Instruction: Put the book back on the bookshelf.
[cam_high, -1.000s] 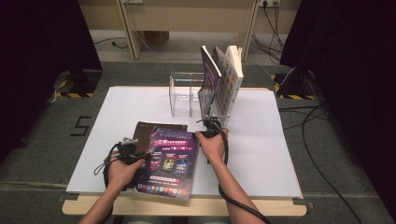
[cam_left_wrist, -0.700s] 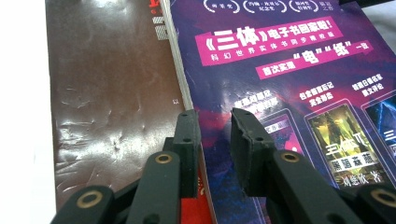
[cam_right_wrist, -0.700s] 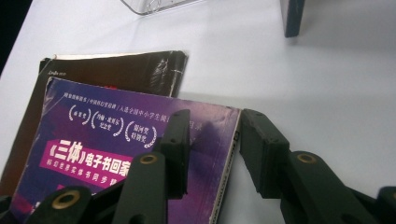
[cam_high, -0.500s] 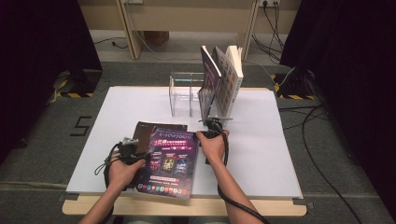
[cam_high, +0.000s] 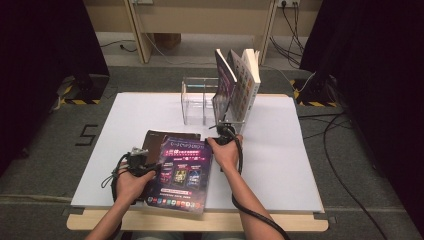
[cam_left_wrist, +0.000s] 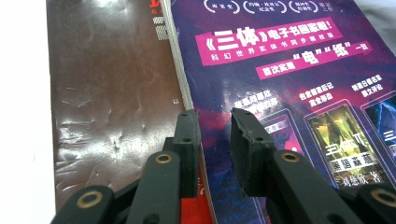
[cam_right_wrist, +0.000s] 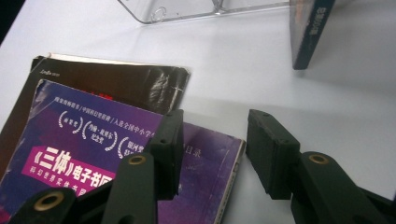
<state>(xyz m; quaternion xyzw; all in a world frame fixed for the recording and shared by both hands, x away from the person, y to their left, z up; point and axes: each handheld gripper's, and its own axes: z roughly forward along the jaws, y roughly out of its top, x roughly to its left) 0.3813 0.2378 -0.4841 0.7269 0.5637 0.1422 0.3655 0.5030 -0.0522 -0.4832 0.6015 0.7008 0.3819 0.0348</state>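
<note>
- White table (cam_high: 280, 165), and a clear rack (cam_high: 197, 100) stands at its far side with two books (cam_high: 237, 85) leaning upright in its right end
- Purple book (cam_high: 182, 172) lies flat near the front edge, overlapping a brown book (cam_high: 152, 142) that peeks out at its left and far side
- Left gripper (cam_left_wrist: 212, 128) sits at the purple book's left edge, one jaw each side of that edge; whether the pads press the cover, I cannot tell
- Right gripper (cam_right_wrist: 212, 140) is at the purple book's far right corner; its jaws have just been opening, they straddle the corner and stand clear of it
</note>
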